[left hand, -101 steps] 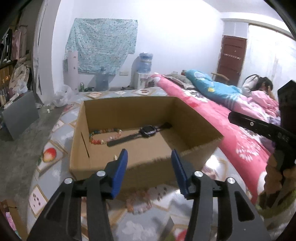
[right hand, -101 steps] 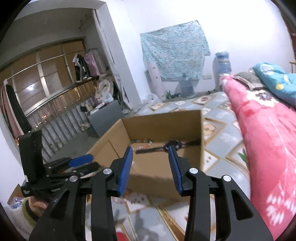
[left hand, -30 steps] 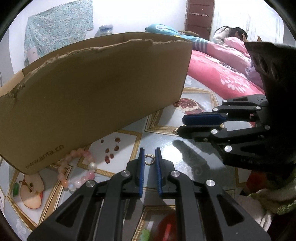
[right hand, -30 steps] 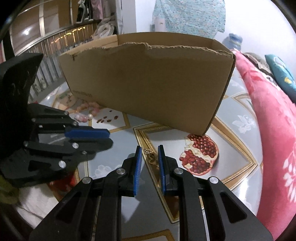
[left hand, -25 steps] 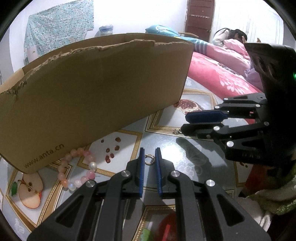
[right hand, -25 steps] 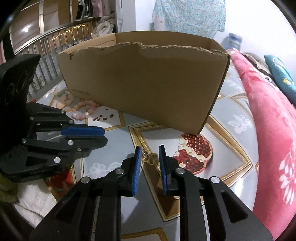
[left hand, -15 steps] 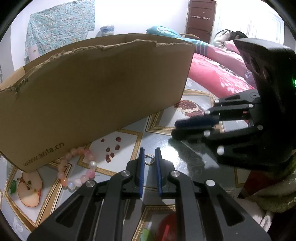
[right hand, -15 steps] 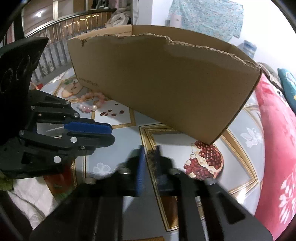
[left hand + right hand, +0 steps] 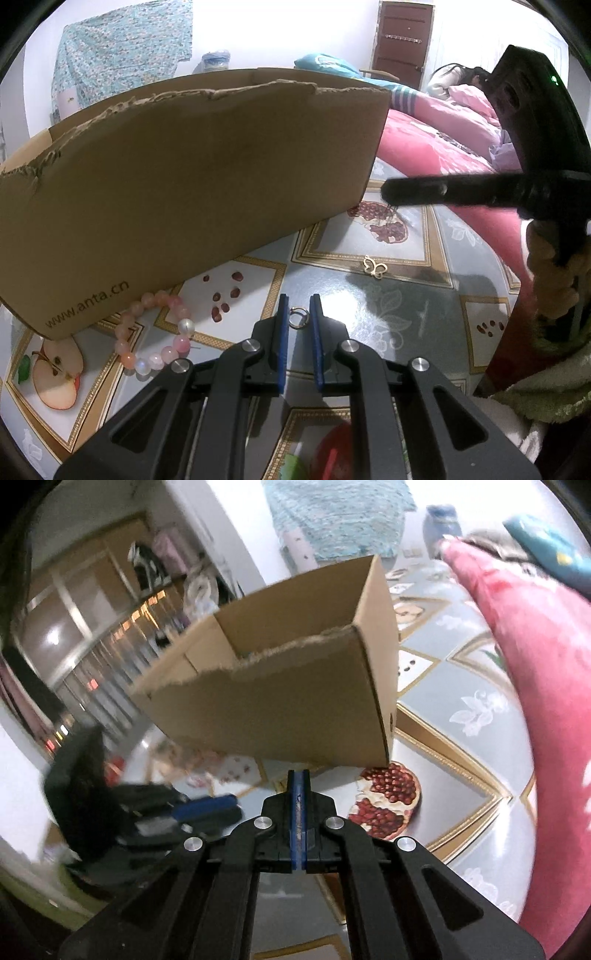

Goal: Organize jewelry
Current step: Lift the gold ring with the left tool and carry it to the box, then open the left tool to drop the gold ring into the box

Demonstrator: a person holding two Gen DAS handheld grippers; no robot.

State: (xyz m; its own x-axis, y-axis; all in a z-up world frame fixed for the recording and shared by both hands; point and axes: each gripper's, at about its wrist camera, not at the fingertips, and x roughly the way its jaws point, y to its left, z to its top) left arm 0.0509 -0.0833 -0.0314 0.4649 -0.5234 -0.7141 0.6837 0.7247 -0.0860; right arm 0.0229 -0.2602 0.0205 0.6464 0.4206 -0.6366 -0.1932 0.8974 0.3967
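A cardboard box [image 9: 192, 177] stands on the patterned tabletop [image 9: 399, 310], with a pink bead bracelet [image 9: 155, 332] lying partly under its near wall. The left tool [image 9: 298, 314] is narrowed on a small metal ring [image 9: 297, 318] resting on the tabletop. The right tool [image 9: 298, 781] has its blue pads pressed fully together with nothing visible between them, while the gold butterfly charm [image 9: 375, 266] lies loose on the tabletop near the box corner.

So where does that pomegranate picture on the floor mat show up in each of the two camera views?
Left wrist view: the pomegranate picture sits right of centre, just past the cardboard box's right corner, under the dark tongs reaching in.
Right wrist view: the pomegranate picture lies right of centre, below the box's near corner.
Shared landmark: that box corner beside it.
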